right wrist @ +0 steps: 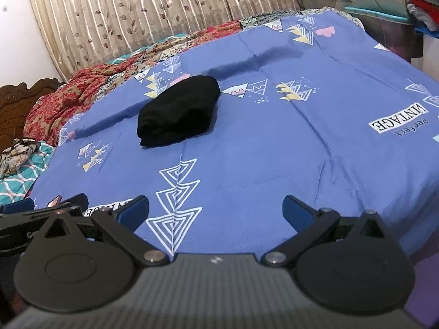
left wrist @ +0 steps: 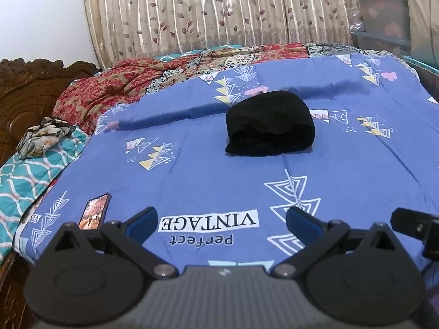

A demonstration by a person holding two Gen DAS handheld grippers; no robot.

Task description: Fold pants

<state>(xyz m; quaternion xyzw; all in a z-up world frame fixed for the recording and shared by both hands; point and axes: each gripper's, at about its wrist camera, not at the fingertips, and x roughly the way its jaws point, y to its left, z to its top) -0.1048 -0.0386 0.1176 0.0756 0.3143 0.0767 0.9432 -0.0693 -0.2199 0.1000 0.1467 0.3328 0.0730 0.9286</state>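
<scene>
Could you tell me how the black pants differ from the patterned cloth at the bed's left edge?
The black pants are plain and folded into a compact bundle; the patterned cloth is floral and crumpled loose. The pants sit mid-bed on the blue sheet; the cloth lies on the teal quilt. Neither is held by a gripper.

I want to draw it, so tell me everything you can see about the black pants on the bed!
The black pants are folded into a thick, rounded bundle of soft, dark cloth, with layered edges showing along the near side. They lie flat on the blue patterned bedsheet, mid-bed, touching only the sheet. No gripper holds them.
</scene>
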